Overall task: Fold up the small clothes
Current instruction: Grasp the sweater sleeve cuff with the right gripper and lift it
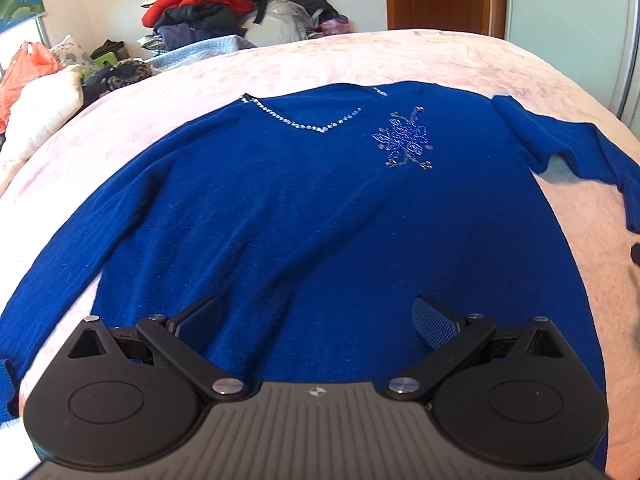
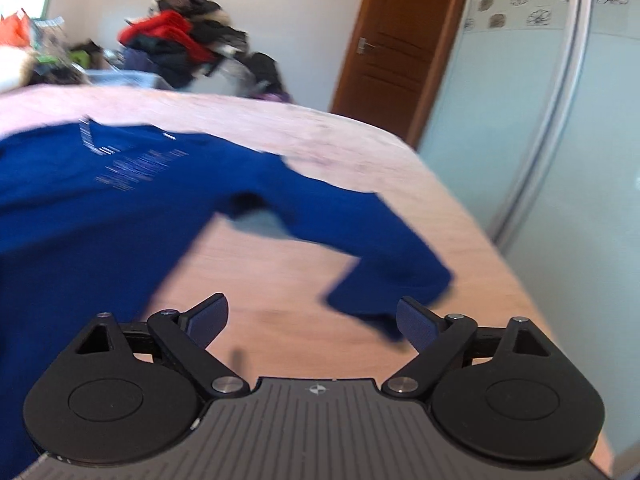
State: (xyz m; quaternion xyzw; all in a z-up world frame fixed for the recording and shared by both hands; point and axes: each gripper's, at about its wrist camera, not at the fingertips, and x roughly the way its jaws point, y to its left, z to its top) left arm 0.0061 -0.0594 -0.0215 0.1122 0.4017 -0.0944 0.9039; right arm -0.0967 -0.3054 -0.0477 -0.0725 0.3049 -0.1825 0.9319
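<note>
sweater (image 1: 304,216), royal blue with a beaded v-neck and a sequin flower at the chest, lies face up and spread flat on a pink bed (image 1: 460,64). the left tongs (image 1: 316,320) hang over its hem, jaws wide and empty; the right tongs (image 2: 312,322) stand wide too, nothing between them, just short of the cuff (image 2: 372,316) of the right sleeve (image 2: 352,240), which bends back toward the body. judged from this, the step in hand is taking that sleeve to fold it inward. to do it well, the right tongs should close on the cuff's edge alone, not the bedcover beneath, then carry it flat across the chest while the left tongs steady the hem. the right view is smeared by motion, so the cuff's exact edge is hard to place. the left sleeve runs out of frame. a heap of clothes (image 1: 208,4) sits beyond the bed.
</note>
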